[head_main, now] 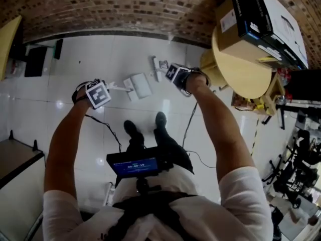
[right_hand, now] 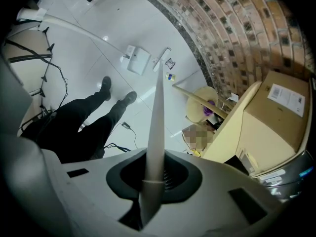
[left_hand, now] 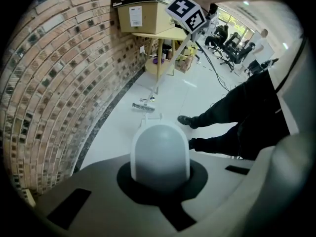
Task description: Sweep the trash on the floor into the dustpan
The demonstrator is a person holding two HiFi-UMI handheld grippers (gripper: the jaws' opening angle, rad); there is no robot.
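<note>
**Sweep step: broom lining up behind trash, pan waiting**

The left gripper (head_main: 99,93) is pointing down w/ its fingers clenched on the rounded top of the dustpan handle (left_hand: 159,152). That is keeping the dustpan (head_main: 141,86) sitting on the white floor (head_main: 100,59), just ahead of the person's shoes. The right gripper (head_main: 176,74) is angling down, fingers grasping the broom handle (right_hand: 157,117). The handle is running out to the broom head (left_hand: 142,106), which is resting low on the floor just beside the pan, on its wall side.

The trash (right_hand: 170,63) is lying nr the floor's edge along the brick wall (head_main: 100,4), close by the broom head (a second small scrap seems to be lying a bit nearer the round tabletop's leg, too small to ID). Nothing is showing inside the pan as far as I can tell, so I'm judging the job as barely begun. This looks like the placement phase, w/ bristles getting set on the far side of the scraps.

Next move, prob: the broom head needs to be going past the scraps on the wall side, then dragging back toward the pan's open lip. The left gripper meanwhile should be holding the pan flat and steady, lip facing the trash, since any tilt or gap at the lip risks the scraps sliding under.
</note>
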